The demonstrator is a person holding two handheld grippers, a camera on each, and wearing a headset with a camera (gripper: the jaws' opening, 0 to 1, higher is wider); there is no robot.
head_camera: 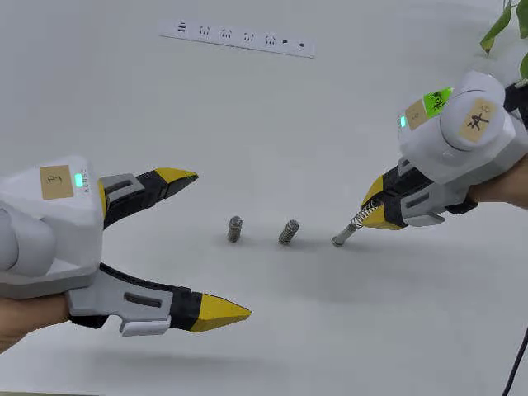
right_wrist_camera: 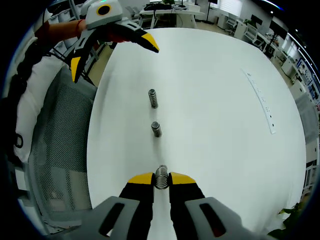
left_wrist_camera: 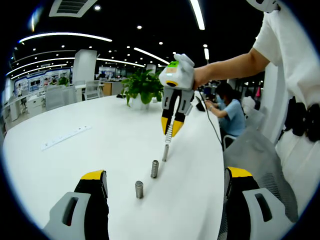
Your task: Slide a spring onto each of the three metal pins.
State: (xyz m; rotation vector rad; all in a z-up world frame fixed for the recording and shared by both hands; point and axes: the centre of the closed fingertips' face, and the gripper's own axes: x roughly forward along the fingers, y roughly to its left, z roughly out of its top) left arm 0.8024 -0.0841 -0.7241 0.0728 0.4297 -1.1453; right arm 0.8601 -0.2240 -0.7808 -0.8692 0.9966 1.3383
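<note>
One spring (right_wrist_camera: pixel 161 176) between right gripper (right_wrist_camera: pixel 161 180) jaws

left gripper (head_camera: pixel 221 243): lower left of head view, jaws spread wide, tips pointing right, left hand (head_camera: pixel 21 320) at frame edge | right gripper (head_camera: pixel 373 216): upper right, angled down-left, jaws pinched on a spring (head_camera: pixel 360 219), right hand (head_camera: pixel 500 191) behind

I see three pins in a row across the middle of the table (head_camera: pixel 247 124): left pin (head_camera: pixel 236 220), middle pin (head_camera: pixel 291 223), right pin (head_camera: pixel 341 238). A spring (head_camera: pixel 235 233) sits on the left pin, another on the middle one. The third spring (head_camera: pixel 363 217) is at the right pin's top end, between the jaws of my right gripper (head_camera: pixel 373 213), toward the right edge. My left gripper (head_camera: pixel 221 244) is over the near left corner. A power strip (head_camera: pixel 238 38) lies by the far edge, and a plant (head_camera: pixel 505 25) is at the far right corner.
</note>
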